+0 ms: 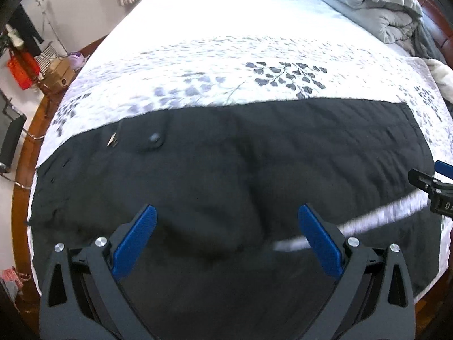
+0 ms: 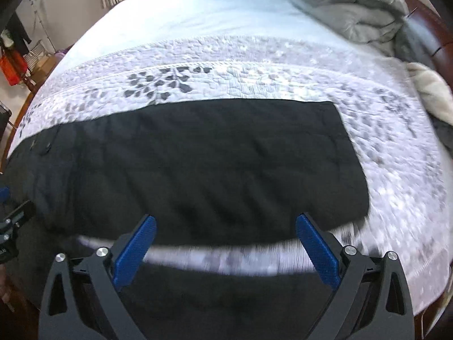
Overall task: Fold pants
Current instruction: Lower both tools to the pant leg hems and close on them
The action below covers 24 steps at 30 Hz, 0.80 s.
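The black pants (image 1: 226, 170) are lying spread flat across the bed (image 1: 226, 28), legs apart, ready for folding. I am holding my left claw (image 1: 226, 240) and right claw (image 2: 226, 249) over them, both with fingers apart, gripping nothing.

the pants (image 1: 226, 153) lie spread flat across the near part of the bed (image 1: 226, 28), waist end to the left, leg ends to the right. behind them stretches the bedspread (image 2: 254, 79); a bundled duvet (image 1: 376, 2) sits at the far right. a chair (image 1: 11, 141) stands left of the bed.
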Each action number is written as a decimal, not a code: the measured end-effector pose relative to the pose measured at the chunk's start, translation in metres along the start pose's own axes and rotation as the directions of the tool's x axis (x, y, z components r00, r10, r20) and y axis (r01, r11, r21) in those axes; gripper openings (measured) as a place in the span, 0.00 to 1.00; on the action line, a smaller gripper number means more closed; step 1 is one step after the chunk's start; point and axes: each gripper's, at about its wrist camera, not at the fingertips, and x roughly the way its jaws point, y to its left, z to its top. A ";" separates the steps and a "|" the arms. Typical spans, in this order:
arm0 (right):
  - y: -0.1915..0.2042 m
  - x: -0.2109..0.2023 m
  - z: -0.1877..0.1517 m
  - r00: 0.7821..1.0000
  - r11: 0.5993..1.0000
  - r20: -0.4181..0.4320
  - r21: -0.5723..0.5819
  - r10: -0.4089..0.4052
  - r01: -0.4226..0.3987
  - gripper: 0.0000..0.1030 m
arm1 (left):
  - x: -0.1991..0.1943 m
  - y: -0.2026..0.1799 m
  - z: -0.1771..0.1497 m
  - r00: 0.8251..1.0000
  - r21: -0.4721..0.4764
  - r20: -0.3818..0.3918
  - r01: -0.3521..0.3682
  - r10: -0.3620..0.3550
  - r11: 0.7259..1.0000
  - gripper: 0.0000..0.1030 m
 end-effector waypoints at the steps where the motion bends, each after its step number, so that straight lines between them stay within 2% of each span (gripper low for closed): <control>1: -0.007 0.005 0.009 1.000 1.000 -0.009 0.006 0.005 -0.004 0.97 | 0.004 -0.005 0.009 1.000 0.004 -0.002 0.001 -0.001 1.000 0.97; 3: -0.031 0.021 0.028 0.999 1.000 -0.032 0.014 -0.006 0.007 0.97 | 0.015 -0.020 0.028 0.999 0.003 -0.017 0.032 -0.032 0.999 0.97; 6: -0.060 0.040 0.055 0.996 0.998 -0.056 -0.018 -0.065 0.065 0.97 | 0.035 -0.040 0.051 0.996 0.005 -0.055 0.071 -0.070 0.997 0.97; 8: -0.069 0.051 0.072 0.996 0.998 -0.068 -0.053 -0.049 0.045 0.97 | 0.051 -0.055 0.064 0.992 -0.013 -0.084 0.094 -0.095 0.995 0.97; 10: -0.067 0.060 0.084 0.995 0.995 -0.096 -0.100 0.012 -0.022 0.97 | 0.064 -0.064 0.073 0.989 -0.026 -0.102 0.101 -0.103 0.995 0.97; 12: -0.052 0.073 0.097 0.978 0.970 -0.159 -0.184 0.133 -0.162 0.97 | 0.073 -0.068 0.082 0.987 -0.036 -0.114 0.107 -0.110 0.994 0.97; 14: -0.034 0.081 0.109 0.965 0.937 -0.175 -0.259 0.195 -0.236 0.97 | 0.079 -0.070 0.091 0.985 -0.034 -0.118 0.122 -0.125 0.992 0.97; 19: 0.000 0.105 0.135 0.947 0.846 -0.211 -0.432 0.243 -0.313 0.97 | 0.091 -0.067 0.109 0.981 -0.015 -0.128 0.143 -0.144 0.990 0.97; 21: 0.008 0.116 0.141 0.939 0.815 -0.244 -0.475 0.242 -0.333 0.96 | 0.103 -0.067 0.119 0.980 0.022 -0.141 0.142 -0.137 0.990 0.97; 23: 0.016 0.127 0.146 0.919 0.780 -0.297 -0.496 0.260 -0.381 0.96 | 0.116 -0.066 0.128 0.979 0.048 -0.161 0.137 -0.128 0.989 0.97; 24: 0.019 0.131 0.149 0.916 0.771 -0.305 -0.506 0.260 -0.387 0.96 | 0.124 -0.065 0.133 0.976 0.053 -0.174 0.140 -0.129 0.989 0.97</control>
